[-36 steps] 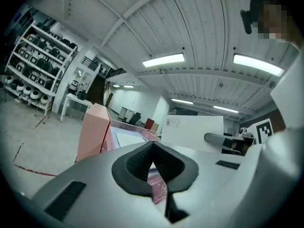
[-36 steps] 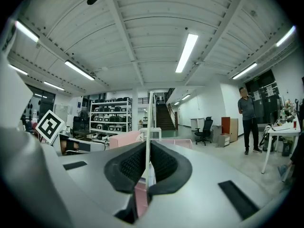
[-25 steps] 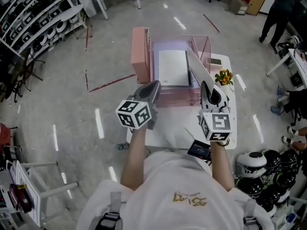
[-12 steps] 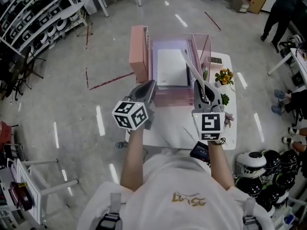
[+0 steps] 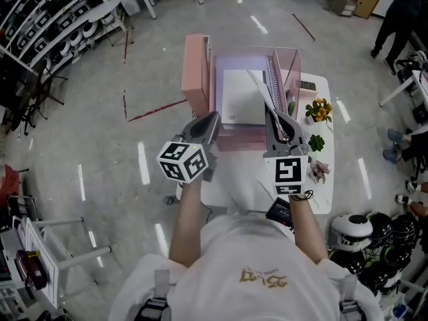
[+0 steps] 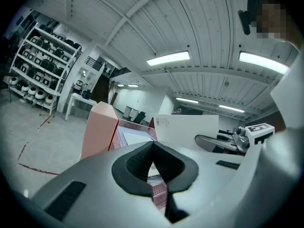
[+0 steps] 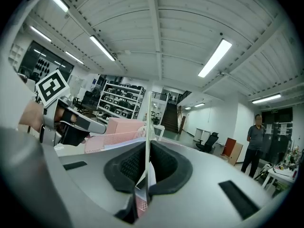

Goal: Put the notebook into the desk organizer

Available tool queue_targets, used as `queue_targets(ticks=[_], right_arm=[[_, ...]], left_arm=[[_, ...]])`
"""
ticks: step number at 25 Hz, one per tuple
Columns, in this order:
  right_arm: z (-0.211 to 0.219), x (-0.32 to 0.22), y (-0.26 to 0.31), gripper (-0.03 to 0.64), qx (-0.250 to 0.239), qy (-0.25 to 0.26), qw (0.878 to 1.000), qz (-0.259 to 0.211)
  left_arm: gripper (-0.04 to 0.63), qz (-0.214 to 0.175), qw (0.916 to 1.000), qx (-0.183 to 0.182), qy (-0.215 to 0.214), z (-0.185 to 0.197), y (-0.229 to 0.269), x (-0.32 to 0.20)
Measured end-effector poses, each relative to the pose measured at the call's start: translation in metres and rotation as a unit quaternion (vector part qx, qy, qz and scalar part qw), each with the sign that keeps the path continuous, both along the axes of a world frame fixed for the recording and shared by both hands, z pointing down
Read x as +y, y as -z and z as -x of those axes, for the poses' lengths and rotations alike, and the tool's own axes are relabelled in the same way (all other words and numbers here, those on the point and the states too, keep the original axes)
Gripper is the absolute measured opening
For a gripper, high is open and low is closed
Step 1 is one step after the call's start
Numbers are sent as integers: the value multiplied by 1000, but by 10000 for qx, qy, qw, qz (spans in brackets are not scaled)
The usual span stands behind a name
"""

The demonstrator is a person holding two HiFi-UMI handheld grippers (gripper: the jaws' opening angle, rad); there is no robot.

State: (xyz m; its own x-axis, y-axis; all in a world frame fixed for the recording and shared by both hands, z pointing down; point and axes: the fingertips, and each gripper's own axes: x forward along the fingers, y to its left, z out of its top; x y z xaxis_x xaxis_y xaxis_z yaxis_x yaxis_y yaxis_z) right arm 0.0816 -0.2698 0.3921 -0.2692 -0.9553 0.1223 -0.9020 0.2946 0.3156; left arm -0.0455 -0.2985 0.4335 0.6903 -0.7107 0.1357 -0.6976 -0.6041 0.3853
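A white spiral notebook (image 5: 261,93) stands on edge, tilted, over the right part of the pink mesh desk organizer (image 5: 221,57). My right gripper (image 5: 277,122) is shut on its near lower corner. In the right gripper view the notebook (image 7: 148,122) shows edge-on between the pads. A white sheet (image 5: 242,97) lies flat in the organizer's middle tray. My left gripper (image 5: 208,122) hovers at the organizer's front left, shut and empty. From the left gripper view the notebook (image 6: 187,126) rises behind the pink organizer (image 6: 100,129).
The organizer sits on a small white table (image 5: 241,186). Small potted plants (image 5: 318,109) and a dark device (image 5: 301,85) lie along the table's right side. Helmets (image 5: 374,233) are piled on the floor at lower right. A person (image 5: 394,12) stands far off at top right.
The right gripper has carried the notebook left and a little down, toward the organizer, and rolled it more upright. The left gripper has barely moved.
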Motion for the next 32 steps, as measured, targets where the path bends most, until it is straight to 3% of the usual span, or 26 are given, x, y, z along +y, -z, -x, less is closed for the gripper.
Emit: queue_targets(ticks=[20,32], right_arm=[[28,-47,-22,28,85,387,9982,452],[48,-57,-55,78,255,779,9899,1159]], left_arm=[[15,24,9996,-223,167,12,-1,-11],[15,51,9992,-236,307,21,-7,-15]])
